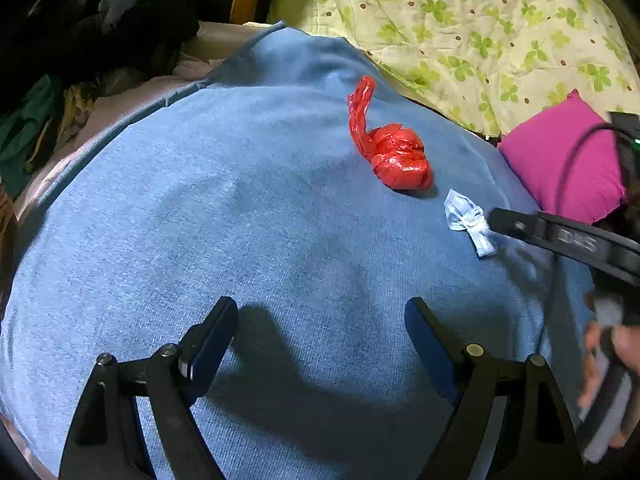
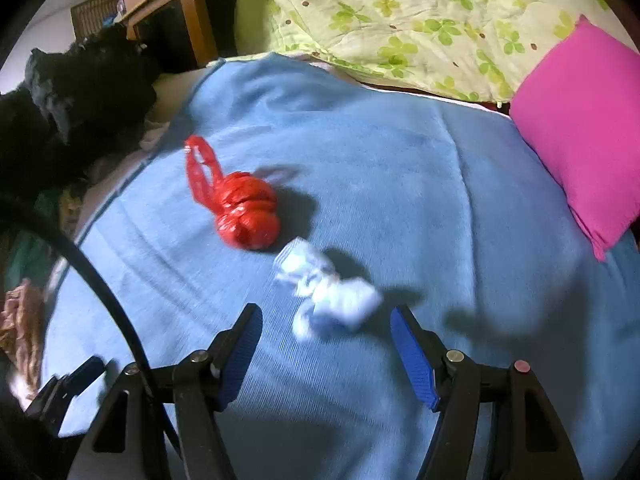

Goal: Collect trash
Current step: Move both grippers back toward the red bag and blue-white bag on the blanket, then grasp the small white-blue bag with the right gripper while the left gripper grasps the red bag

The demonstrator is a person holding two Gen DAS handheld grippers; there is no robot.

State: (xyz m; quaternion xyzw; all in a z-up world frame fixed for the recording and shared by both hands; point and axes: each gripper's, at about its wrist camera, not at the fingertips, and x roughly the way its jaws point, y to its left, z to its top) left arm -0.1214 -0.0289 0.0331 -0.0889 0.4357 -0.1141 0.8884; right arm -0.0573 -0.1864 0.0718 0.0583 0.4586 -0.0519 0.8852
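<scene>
A knotted red plastic bag [image 1: 394, 148] lies on a blue blanket [image 1: 240, 208]; it also shows in the right wrist view [image 2: 240, 208]. A crumpled white and pale blue face mask [image 1: 468, 222] lies beside it, blurred in the right wrist view [image 2: 328, 288]. My left gripper [image 1: 322, 320] is open and empty, well short of both. My right gripper [image 2: 326, 332] is open, its fingertips just short of the mask; its finger [image 1: 560, 236] reaches in from the right beside the mask.
A magenta pillow [image 2: 584, 128] lies at the right on the blanket [image 2: 420, 168]. A green clover-print quilt [image 1: 480, 28] is piled behind. Dark clothes [image 1: 100, 20] are heaped at the left by a wooden frame [image 2: 192, 12]. A black cable [image 2: 100, 280] crosses the lower left.
</scene>
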